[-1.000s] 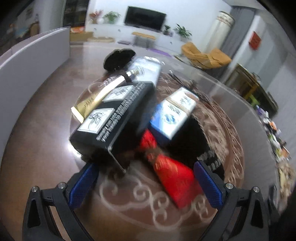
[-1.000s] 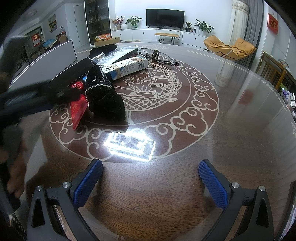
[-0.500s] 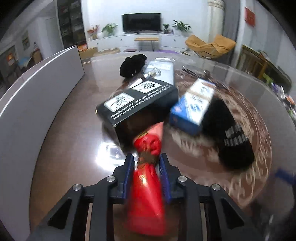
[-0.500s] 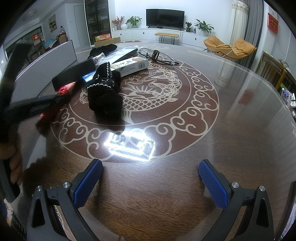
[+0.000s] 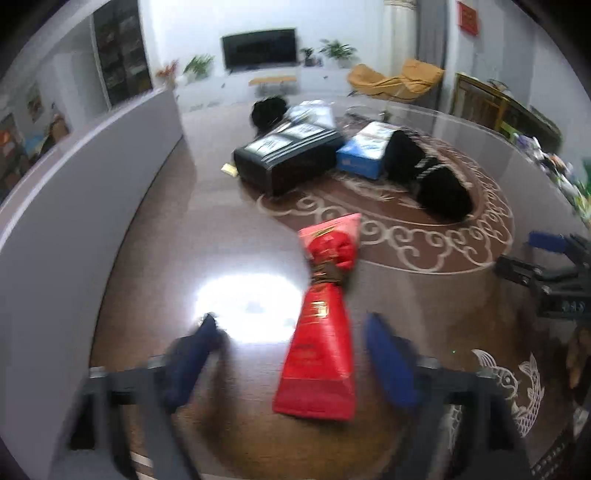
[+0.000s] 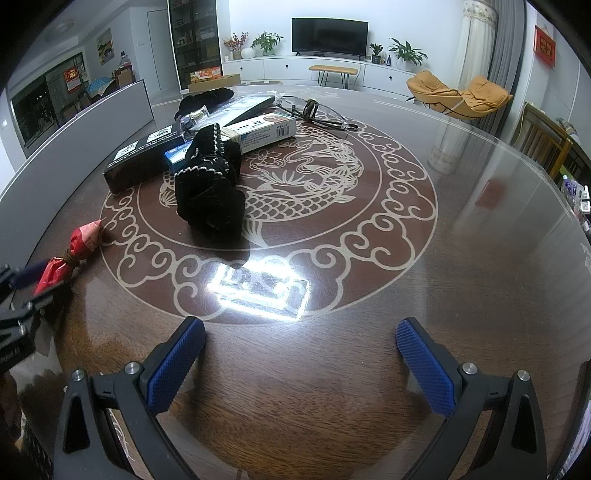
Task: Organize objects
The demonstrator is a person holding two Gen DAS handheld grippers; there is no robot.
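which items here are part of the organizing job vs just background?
Job items:
red packet
black box
blue box
black glove
glasses
left gripper, open

Background:
TV
orange chairs
potted plants

Surface [image 6: 461, 258]: dark wood grain under a glossy, glass-like top w/ pale inlaid scrolls, throwing back a hard lamp glare. Red packet [image 5: 321, 350]: shiny crinkled foil/plastic, cinched w/ a brown band. Black glove [image 6: 208, 192]: soft matt cloth, pale stitching. Black box [image 6: 142, 158] & blue box [image 5: 365, 153]: smooth card, slight sheen. Glasses [image 6: 317, 112]: clear plastic. Right gripper [image 6: 301, 360] pads [image 6: 424, 363]: blue, rough knurled rubber on matt black plastic, metal screws.
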